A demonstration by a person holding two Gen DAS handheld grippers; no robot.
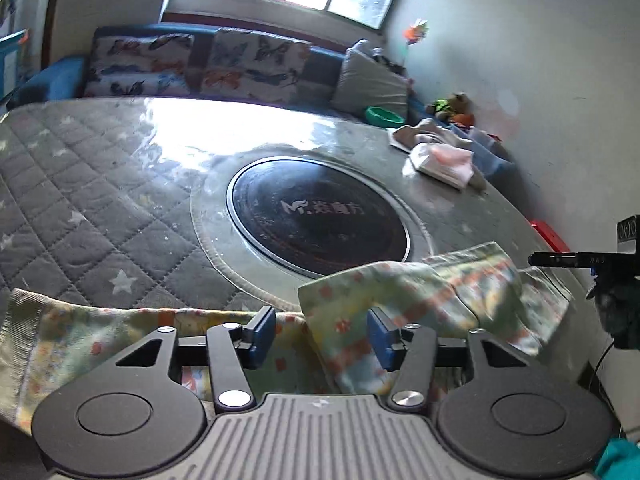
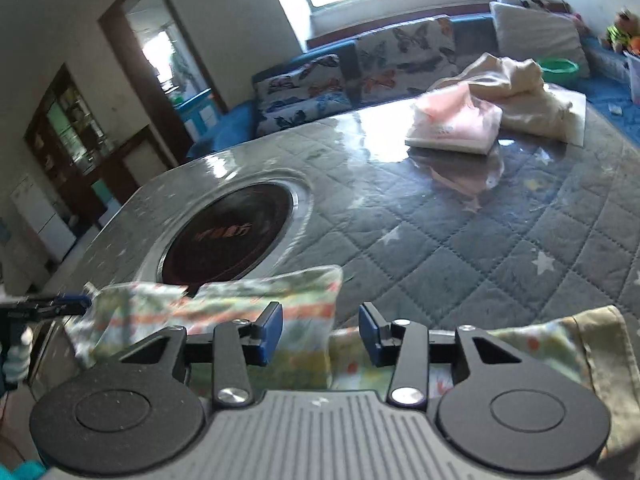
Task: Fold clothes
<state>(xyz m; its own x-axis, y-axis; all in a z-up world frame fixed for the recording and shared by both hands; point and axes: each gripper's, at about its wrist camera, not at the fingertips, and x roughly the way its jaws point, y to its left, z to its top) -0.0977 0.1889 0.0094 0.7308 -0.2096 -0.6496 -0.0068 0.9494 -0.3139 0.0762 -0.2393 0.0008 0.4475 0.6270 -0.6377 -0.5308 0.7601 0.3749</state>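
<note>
A pale green and yellow patterned garment [image 1: 432, 300] lies along the table's near edge, one part folded over itself. It also shows in the right wrist view [image 2: 256, 312]. My left gripper [image 1: 322, 334] is open, hovering just above the garment's near edge. My right gripper [image 2: 320, 332] is open too, over the folded part's edge. The right gripper also shows in the left wrist view [image 1: 560, 260], with its tips by the garment's far right end. The left gripper's tips appear in the right wrist view [image 2: 60, 304] at the garment's left end.
The table has a grey quilted star-pattern cover [image 1: 80, 200] under clear plastic and a round black hotplate [image 1: 316, 220] in its middle. A folded pink garment [image 2: 456, 124] and a cream heap [image 2: 528, 96] lie at the far side. A sofa with butterfly cushions [image 1: 200, 64] stands behind.
</note>
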